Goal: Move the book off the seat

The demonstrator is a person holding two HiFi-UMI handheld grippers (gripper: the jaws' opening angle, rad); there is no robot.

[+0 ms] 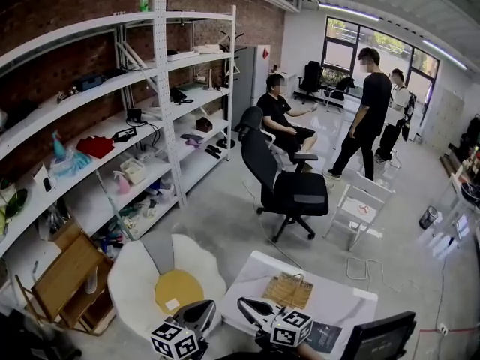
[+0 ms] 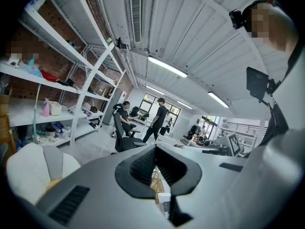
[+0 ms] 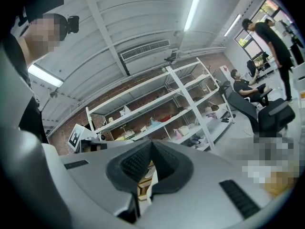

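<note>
Below me sits the white chair point(image 1: 131, 283) with its yellow seat point(image 1: 180, 285). One small white thing point(image 1: 172, 304) lies on that seat (maybe the book, too small to tell). My left gripper point(image 1: 204, 307) and right gripper point(image 1: 243, 303) hang near it, both squeezed shut on nothing, so nothing is being carried.

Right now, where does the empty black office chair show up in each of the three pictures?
Head view: the black office chair stands mid-floor, slightly right of centre, just in front of the seated person.
Left gripper view: it is small, left of centre, beside the seated person.
Right gripper view: it is at the right edge, below the standing person.
Shared landmark: the white shelving unit appears in all three.
</note>
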